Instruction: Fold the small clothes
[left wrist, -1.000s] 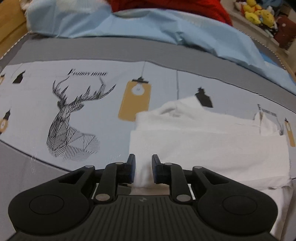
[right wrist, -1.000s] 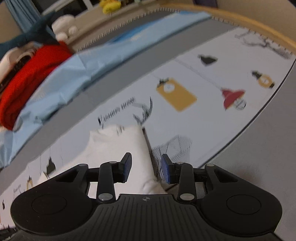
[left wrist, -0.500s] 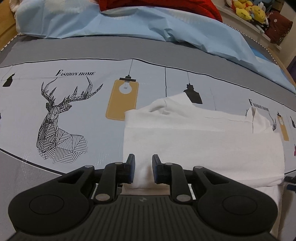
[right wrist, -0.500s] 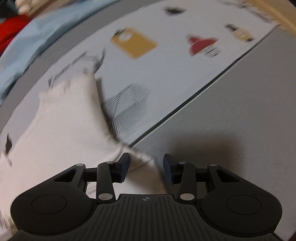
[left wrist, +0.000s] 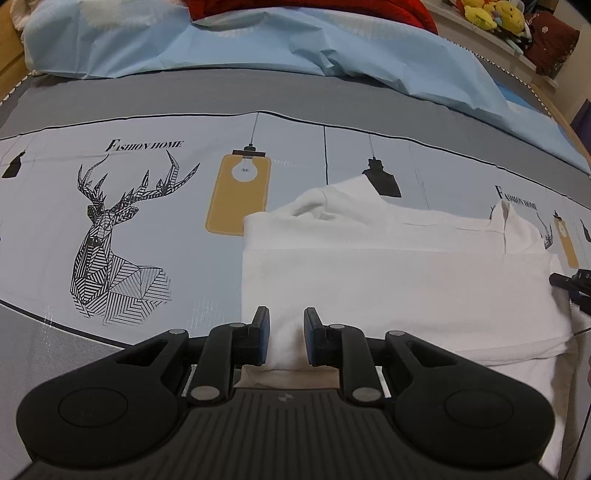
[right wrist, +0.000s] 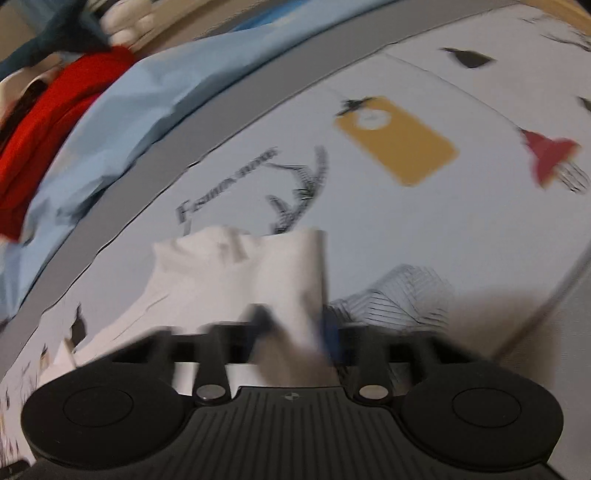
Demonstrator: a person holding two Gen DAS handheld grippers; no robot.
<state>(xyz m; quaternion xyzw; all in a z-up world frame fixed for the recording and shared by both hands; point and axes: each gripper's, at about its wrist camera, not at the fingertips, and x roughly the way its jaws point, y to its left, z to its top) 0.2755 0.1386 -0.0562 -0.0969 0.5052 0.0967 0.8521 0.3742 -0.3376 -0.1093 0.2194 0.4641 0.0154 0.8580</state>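
A white garment [left wrist: 388,280] lies folded into a long band on the printed bed sheet [left wrist: 147,229]. My left gripper [left wrist: 286,328] is at the band's near left edge, shut on a fold of the cloth that fills the gap between its pads. In the right wrist view the same garment [right wrist: 236,273] runs away to the left. My right gripper [right wrist: 295,325] is at its end corner, fingers blurred as the jaws close, with white cloth between them. In the left wrist view a dark tip of the right gripper [left wrist: 570,286] shows at the garment's right end.
A crumpled light blue quilt [left wrist: 258,44] and a red cloth [left wrist: 295,7] lie along the far side of the bed. Plush toys [left wrist: 491,14] sit on a ledge beyond. The wooden bed frame [left wrist: 7,55] edges the far left. The grey sheet border [right wrist: 535,350] lies near right.
My right gripper has dropped to the garment's end corner, and its fingers have drawn in on the cloth. The left gripper has stayed put with its hold on the fold.
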